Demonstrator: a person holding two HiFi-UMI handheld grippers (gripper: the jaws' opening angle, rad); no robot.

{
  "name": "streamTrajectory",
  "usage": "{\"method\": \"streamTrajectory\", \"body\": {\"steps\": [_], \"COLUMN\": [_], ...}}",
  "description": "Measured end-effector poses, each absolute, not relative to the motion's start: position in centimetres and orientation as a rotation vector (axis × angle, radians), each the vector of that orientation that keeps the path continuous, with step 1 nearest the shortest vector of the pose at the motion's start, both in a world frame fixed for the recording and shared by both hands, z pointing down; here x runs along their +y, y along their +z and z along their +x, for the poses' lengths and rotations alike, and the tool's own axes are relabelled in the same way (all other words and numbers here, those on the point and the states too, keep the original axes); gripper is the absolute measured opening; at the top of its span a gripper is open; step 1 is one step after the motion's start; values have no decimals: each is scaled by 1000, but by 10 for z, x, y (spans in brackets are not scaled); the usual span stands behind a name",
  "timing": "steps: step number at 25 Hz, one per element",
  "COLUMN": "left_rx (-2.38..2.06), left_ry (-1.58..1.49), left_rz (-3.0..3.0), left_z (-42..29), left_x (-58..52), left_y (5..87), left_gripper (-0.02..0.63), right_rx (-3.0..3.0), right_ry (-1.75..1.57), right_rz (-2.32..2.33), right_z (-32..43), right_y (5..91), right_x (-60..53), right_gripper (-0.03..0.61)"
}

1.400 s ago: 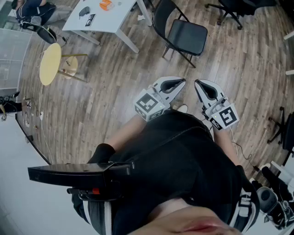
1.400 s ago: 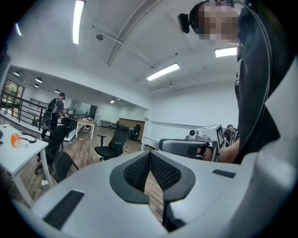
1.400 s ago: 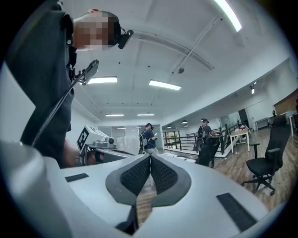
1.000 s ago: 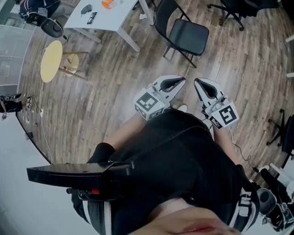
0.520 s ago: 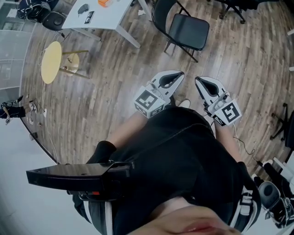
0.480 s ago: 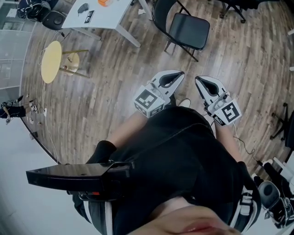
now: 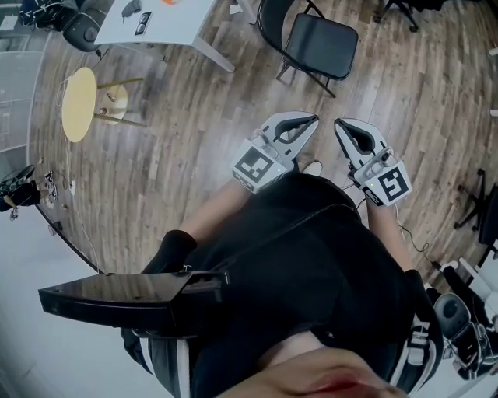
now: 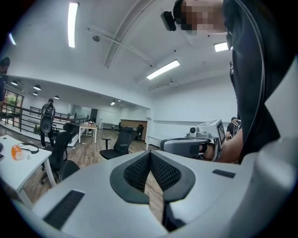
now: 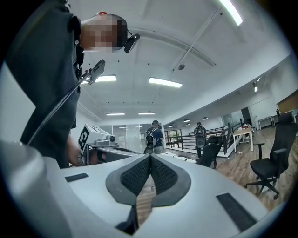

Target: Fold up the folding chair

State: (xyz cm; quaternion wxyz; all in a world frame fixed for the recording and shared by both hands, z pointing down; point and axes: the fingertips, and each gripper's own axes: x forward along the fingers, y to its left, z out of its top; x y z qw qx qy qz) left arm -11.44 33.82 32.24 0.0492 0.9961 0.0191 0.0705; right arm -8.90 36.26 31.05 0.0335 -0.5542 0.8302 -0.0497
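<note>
progress: not started | folding chair (image 7: pixel 325 36): stands unfolded on the wood floor (image 7: pixel 179 132), well ahead of both tools, untouched | left hand-held gripper (image 7: pixel 310 120): jaws pressed together, empty | right hand-held gripper (image 7: pixel 341 125): jaws pressed together, empty | remaining: approach, grasp, fold flat

A white table (image 7: pixel 183 19) stands near a round yellow stool (image 7: pixel 79 103) on wood floor (image 7: pixel 179 132).

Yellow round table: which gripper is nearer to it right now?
Left. The left gripper is well to the right of the yellow round table; the right gripper is even farther right, beyond the left one.
</note>
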Motion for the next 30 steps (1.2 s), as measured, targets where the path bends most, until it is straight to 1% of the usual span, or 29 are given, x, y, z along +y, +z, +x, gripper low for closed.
{"method": "streamTrajectory", "body": {"steps": [16,22,30], "left_rx": [181,259,258], "left_ry": [139,147,153], "left_rz": [2994,2997,2962], "left_z": [-93,-93,-90], "left_x": [207,174,143], "left_y": [321,325,328], "left_gripper": [5,5,5], "right_rx": [2432,2346,2309], "right_ry": [-200,-240,-250], "right_rz": [-1929,-1942,-1964], "right_z": [-65,-60,-52], "right_y": [307,310,309], "right_x": [249,216,194], "right_gripper": [11,11,11]}}
